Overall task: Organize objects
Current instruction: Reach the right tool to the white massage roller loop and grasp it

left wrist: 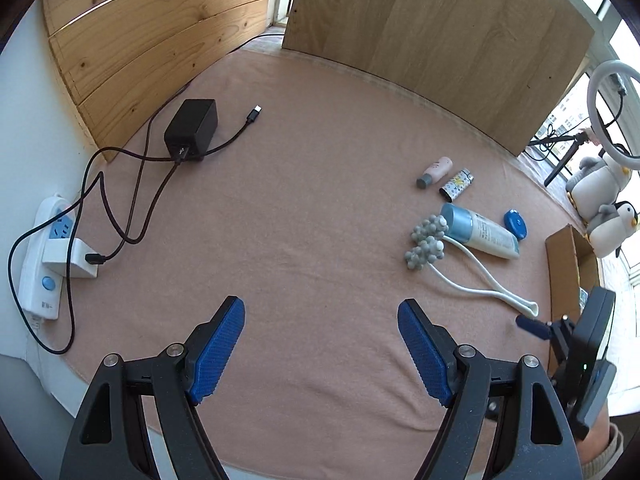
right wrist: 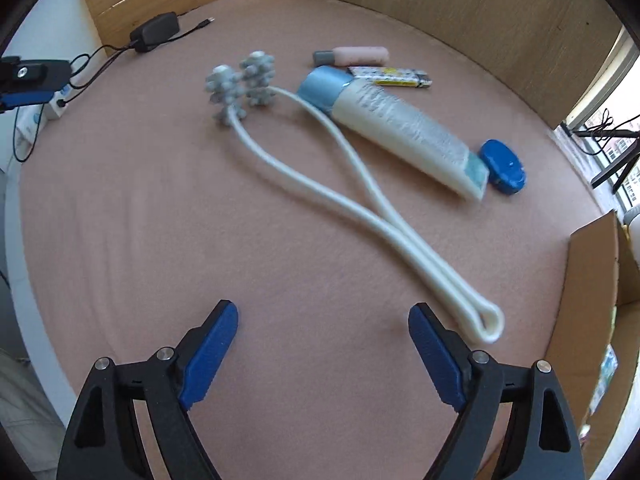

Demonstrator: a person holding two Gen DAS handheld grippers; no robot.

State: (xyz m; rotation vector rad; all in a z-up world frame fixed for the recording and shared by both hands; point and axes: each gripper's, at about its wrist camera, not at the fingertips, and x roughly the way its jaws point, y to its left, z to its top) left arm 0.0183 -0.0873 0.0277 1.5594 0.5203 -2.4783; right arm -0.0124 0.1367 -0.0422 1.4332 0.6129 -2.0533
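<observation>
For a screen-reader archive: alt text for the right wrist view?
Open right tongs hover over a pink cloth, near the handle loop of a white massage roller. Beyond lie a blue-capped tube, blue disc, lighter and pink bottle.

1 massager (right wrist: 304, 168) w/ 2 knobby heads, 1 big tube (right wrist: 396, 128), 1 pink bottle (right wrist: 352, 55), 1 lighter (right wrist: 390, 77), 1 blue round case (right wrist: 503, 166), 1 cardboard box (right wrist: 588, 300), 1 charger brick (left wrist: 192, 128), 1 power strip (left wrist: 42, 256), 2 plush penguins (left wrist: 604, 196).
</observation>
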